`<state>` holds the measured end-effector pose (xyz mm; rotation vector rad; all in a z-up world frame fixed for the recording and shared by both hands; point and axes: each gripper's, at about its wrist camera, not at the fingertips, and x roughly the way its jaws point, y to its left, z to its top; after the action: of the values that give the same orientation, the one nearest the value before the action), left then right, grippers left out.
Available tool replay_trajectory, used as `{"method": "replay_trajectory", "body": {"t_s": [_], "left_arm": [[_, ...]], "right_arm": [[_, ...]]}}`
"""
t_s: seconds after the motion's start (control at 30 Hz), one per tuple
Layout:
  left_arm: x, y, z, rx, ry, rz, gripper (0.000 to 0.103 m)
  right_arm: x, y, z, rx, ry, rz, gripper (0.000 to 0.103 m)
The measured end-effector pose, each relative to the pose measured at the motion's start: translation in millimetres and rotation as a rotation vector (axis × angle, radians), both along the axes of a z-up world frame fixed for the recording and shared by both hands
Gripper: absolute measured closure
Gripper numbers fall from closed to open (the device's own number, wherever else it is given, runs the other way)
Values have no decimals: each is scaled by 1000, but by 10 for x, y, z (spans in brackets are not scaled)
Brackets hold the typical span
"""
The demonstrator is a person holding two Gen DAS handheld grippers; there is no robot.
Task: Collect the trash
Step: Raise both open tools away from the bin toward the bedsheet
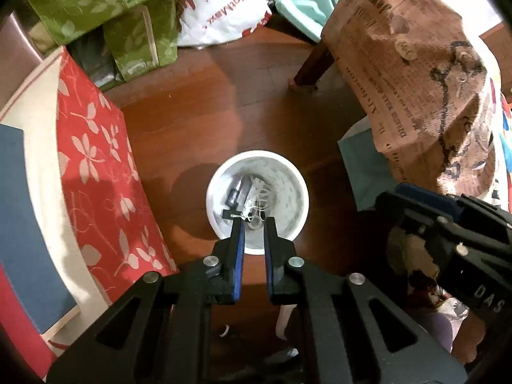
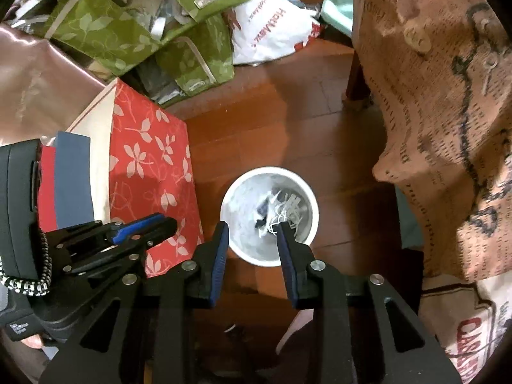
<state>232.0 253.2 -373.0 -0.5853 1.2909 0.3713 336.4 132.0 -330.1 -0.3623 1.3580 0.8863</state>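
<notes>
- A white bin [image 1: 257,203] stands on the wooden floor [image 1: 198,108], its mouth open to the cameras; in the left wrist view it sits just below centre, in the right wrist view slightly toward 4 o'clock of centre.
- Inside the bin lies the trash: a tangle of white paper shreds [image 1: 259,203] and, at their 10 o'clock, a dark cylindrical piece [image 1: 235,193].
- The left gripper [image 1: 254,220] points steeply down over the bin's near rim. Its blue-padded fingers stand close together with only a narrow slot between them; a thin white thread with a small dark tag [image 1: 235,215] sits at the tip of the left finger, but whether it is pinched I cannot tell.
- The right gripper [image 2: 251,228] also hangs over the bin, fingers spread apart. Paper shreds [image 2: 283,211] touch the tip of its right-hand finger, and nothing is pressed between the pads.
- At 9 o'clock of the bin stands a red bag with pale leaf print [image 1: 102,172].
- Green leaf-patterned bags [image 1: 96,9] are piled at 11 o'clock, a white plastic bag with red lettering [image 1: 220,12] at 12 o'clock.
- A brown newsprint-patterned cloth [image 1: 416,70] drapes down at 2 o'clock.
</notes>
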Motion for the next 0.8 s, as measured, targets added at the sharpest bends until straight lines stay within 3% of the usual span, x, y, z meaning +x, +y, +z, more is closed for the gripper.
{"method": "replay_trajectory", "body": {"t_s": [0.43,0.8], "left_arm": [[-194,-258,1095,181,-190,-11,94],[-190,-825,2013,303,-374,-70,87]], "right_arm": [[-162,-426,877,134,-212,-21,75],[-289,-1104,1692,260,-426,-106,73]]}}
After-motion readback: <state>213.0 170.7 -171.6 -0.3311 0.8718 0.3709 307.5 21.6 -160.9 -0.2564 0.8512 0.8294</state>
